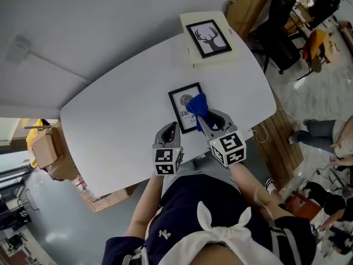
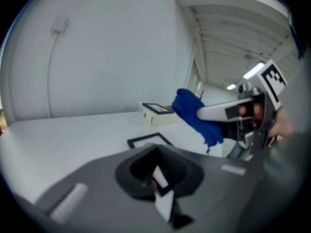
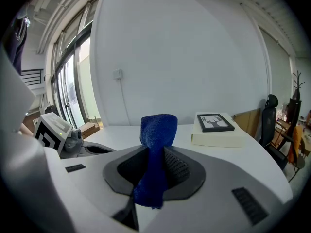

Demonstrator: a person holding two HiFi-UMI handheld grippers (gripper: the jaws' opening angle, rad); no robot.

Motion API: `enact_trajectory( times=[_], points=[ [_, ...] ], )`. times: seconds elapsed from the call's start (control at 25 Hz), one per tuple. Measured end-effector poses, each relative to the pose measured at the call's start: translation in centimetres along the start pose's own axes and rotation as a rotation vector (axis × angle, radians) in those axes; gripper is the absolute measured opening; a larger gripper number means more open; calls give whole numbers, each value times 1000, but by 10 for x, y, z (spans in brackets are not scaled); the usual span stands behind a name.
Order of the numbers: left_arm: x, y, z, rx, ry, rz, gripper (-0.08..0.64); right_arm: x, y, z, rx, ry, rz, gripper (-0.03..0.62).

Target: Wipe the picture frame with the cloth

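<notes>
- Head view: the black picture frame [image 1: 185, 108] lay flat at the centre of the white table [image 1: 110, 120]. The right gripper [image 1: 202, 118] was clamped on the blue cloth [image 1: 198, 105], whose bunched end sat over the frame's right part. The left gripper [image 1: 170, 129] was just beside the frame's lower left corner, its jaws together on nothing. In the upper middle, a deer print [image 1: 209, 38] lay on a cream box [image 1: 215, 59].
- Left gripper view: the left gripper [image 2: 160, 178] showed its jaws closed and empty at lower centre. The picture frame [image 2: 147, 141] lay on the table just beyond them. At right of centre, the right gripper [image 2: 204, 113] held the cloth [image 2: 193, 113], which hung down. The cream box [image 2: 156, 117] stood behind.
- Right gripper view: the right gripper [image 3: 155, 171] pinched the cloth [image 3: 156, 147], which stood up in a fold at centre. The left gripper [image 3: 73, 142] was at the left edge, and the deer print [image 3: 214, 122] on its box [image 3: 218, 138] at right of centre.
</notes>
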State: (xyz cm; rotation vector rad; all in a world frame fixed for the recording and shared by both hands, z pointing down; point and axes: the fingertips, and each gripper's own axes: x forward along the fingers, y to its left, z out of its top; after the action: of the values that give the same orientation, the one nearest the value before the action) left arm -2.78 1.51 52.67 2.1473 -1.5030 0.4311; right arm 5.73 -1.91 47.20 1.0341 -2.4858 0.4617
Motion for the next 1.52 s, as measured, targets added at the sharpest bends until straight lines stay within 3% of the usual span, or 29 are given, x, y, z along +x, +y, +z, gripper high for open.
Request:
enact_trajectory(
  times=[0.64,1.52],
  points=[
    [37,16,-13,-30,80,-41,2,47,-11,2,-34,23,38,89],
    [74,26,-46,-45,195,-80,2,105,-27,-24,-39,141,67,89]
  ],
)
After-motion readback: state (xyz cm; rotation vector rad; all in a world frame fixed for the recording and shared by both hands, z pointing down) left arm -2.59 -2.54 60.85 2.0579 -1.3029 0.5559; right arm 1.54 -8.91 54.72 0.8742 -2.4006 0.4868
